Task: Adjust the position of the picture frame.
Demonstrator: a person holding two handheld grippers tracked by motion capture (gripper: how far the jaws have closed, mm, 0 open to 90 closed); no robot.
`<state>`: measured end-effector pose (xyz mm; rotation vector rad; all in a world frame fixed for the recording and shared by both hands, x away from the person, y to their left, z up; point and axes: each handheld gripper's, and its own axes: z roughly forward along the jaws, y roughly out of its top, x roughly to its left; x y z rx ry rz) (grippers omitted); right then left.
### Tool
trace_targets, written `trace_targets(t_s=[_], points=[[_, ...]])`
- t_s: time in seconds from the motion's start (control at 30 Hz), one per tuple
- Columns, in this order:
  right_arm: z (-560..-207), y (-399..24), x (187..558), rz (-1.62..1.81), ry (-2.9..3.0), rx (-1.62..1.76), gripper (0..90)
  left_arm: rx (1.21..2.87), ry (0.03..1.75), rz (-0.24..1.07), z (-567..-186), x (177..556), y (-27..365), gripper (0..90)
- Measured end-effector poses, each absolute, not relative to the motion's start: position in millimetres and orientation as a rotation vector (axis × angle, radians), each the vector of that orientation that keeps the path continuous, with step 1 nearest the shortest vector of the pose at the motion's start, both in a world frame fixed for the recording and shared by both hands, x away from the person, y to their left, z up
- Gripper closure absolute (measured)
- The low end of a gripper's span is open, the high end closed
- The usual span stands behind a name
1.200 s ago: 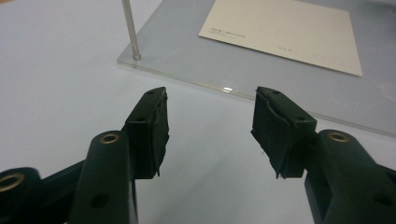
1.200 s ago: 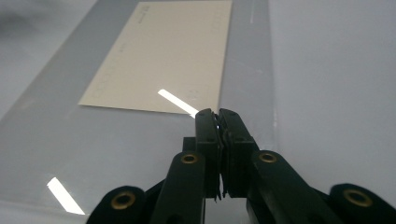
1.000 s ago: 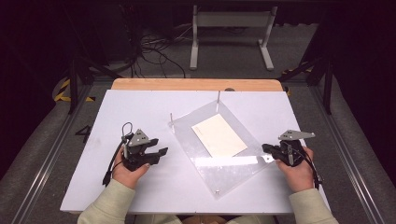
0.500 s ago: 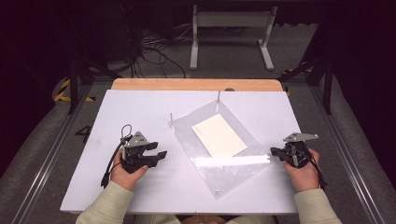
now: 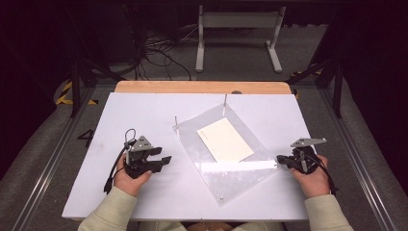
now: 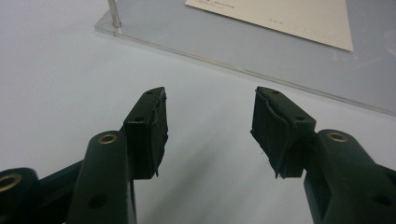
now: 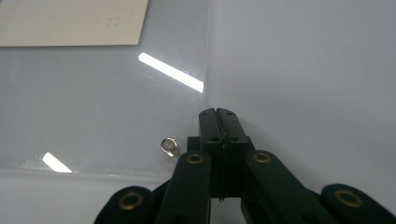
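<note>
High view, clear acrylic sheet [image 5: 226, 166] with a cream card [image 5: 224, 139] on the white table [image 5: 144, 110], left gripper [image 5: 161, 161] gaping empty, right gripper [image 5: 281, 161] pinched closed at the sheet's corner.

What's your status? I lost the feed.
Left hand-held gripper open, off the clear plate. Right hand-held gripper shut at its corner, gripping nothing. Card on plate. Nothing in the way.

Clear acrylic sheet [image 5: 235, 166] flat, cream card [image 5: 224, 139] on top
</note>
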<state>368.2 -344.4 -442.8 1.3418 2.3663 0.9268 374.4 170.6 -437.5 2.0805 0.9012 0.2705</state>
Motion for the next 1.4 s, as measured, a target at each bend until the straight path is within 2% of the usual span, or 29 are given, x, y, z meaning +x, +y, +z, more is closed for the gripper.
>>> trace_targets(t_s=[0.8,1.17,1.4], points=[[-444.6,-259.9,330.3,1.025,2.798,0.955,90.0,2.093,0.975,0.256,-445.8,382.6,177.9,45.4],[-438.1,-240.4,332.2,1.066,2.864,0.810,89.7,2.060,1.009,0.277,-444.5,378.2,189.9,45.3],[-398.6,-232.1,369.4,1.214,2.619,0.838,76.1,2.033,1.046,0.308,-444.2,369.3,202.6,44.0]])
